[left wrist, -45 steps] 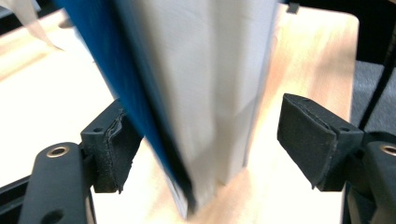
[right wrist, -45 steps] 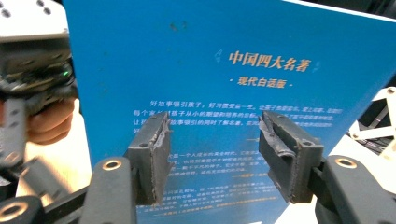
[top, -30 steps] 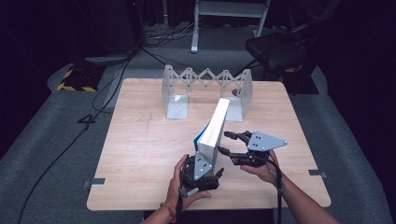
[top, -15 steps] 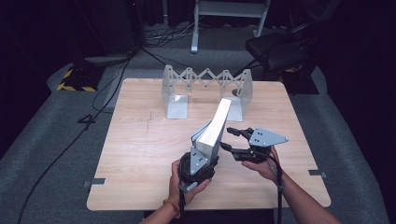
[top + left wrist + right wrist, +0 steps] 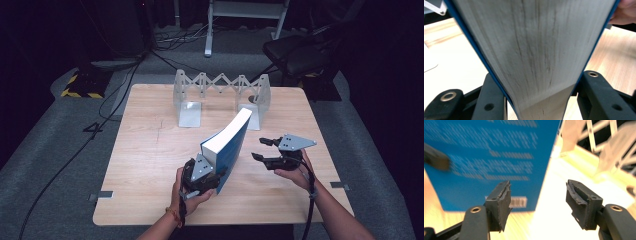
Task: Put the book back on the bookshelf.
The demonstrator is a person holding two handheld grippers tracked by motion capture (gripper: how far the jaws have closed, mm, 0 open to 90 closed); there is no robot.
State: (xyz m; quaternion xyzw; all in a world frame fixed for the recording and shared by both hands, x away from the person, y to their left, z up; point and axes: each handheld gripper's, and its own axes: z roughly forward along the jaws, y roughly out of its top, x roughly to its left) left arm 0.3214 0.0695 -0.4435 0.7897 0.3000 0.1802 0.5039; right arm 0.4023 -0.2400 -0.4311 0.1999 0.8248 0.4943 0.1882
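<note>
Wooden table [image 5: 150,150] holds open room; left claw [image 5: 202,175] clamps book [image 5: 227,145], right claw [image 5: 265,150] apart.

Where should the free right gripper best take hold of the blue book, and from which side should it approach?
Probably the upper free end of the blue book, coming from the book's right. The book leans up from the left gripper, whose jaws have just been closing on its lower end, so the top sits unsupported. The right gripper, jaws just opening with nothing between them, already faces the cover.
</note>
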